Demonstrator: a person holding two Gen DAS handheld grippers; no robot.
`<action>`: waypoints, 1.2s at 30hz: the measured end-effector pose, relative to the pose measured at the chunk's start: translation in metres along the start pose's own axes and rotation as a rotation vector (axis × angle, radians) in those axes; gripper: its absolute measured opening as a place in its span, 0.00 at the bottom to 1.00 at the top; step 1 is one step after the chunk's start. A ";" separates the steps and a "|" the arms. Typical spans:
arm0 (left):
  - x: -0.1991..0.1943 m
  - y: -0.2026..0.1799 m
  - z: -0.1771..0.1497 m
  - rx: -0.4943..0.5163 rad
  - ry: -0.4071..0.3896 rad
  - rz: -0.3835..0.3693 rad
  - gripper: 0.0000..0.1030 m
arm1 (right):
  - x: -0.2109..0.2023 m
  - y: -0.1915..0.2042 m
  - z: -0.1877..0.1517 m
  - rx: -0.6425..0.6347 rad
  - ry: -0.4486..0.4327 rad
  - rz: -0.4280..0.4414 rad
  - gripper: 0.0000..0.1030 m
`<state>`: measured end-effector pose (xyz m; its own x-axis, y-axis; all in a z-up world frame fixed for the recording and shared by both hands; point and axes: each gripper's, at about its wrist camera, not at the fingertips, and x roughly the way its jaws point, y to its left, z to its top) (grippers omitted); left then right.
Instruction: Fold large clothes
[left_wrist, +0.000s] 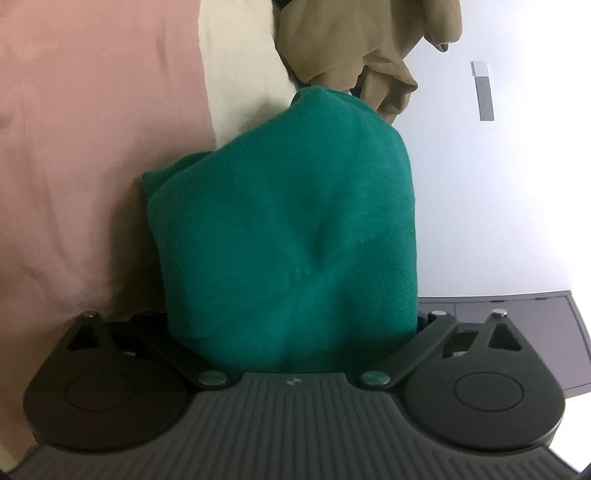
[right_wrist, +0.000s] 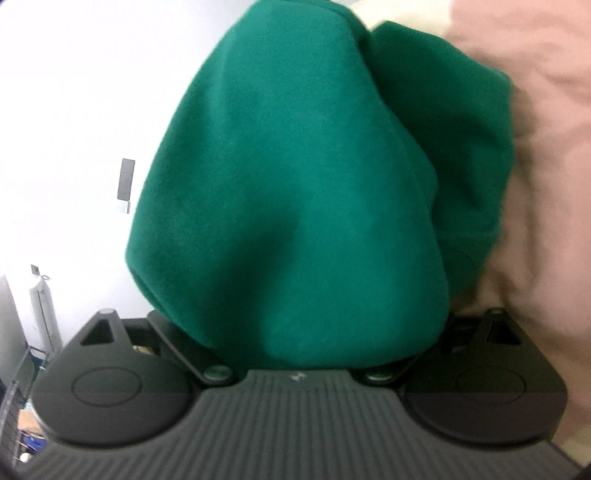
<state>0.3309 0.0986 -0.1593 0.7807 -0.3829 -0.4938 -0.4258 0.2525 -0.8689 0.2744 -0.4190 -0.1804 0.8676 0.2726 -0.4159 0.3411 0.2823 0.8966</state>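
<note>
Left wrist view: the left gripper is buried in the green garment; jaws hidden, so I cannot tell if they pinch it. It hangs beside the pink bedsheet, near a tan garment.

Right wrist view: the right gripper is covered too; cannot tell. The cloth looks bunched, so most folding seems left.

Each fisheye sits just behind its own claw, looking forward along the fingers, and both are rolled sideways. In the left wrist view a crumpled teal-green knitted garment fills the centre at very close range, pink bed sheet toward 9 o'clock, white wall toward 3. The right wrist view (blurrier) shares that garment, with sheet and wall swapped.
</note>
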 end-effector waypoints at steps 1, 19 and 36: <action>0.002 -0.001 0.001 0.011 0.000 0.010 0.94 | 0.003 0.002 0.002 0.002 -0.001 -0.003 0.95; 0.002 -0.016 -0.005 0.151 -0.016 0.001 0.80 | 0.045 0.034 0.012 -0.299 0.029 0.028 0.48; -0.003 -0.060 -0.044 0.335 0.115 -0.157 0.63 | -0.034 0.062 0.036 -0.609 -0.018 0.102 0.38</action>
<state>0.3340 0.0455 -0.1073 0.7603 -0.5321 -0.3725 -0.1171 0.4518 -0.8844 0.2787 -0.4441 -0.1049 0.8928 0.3115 -0.3253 -0.0069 0.7316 0.6817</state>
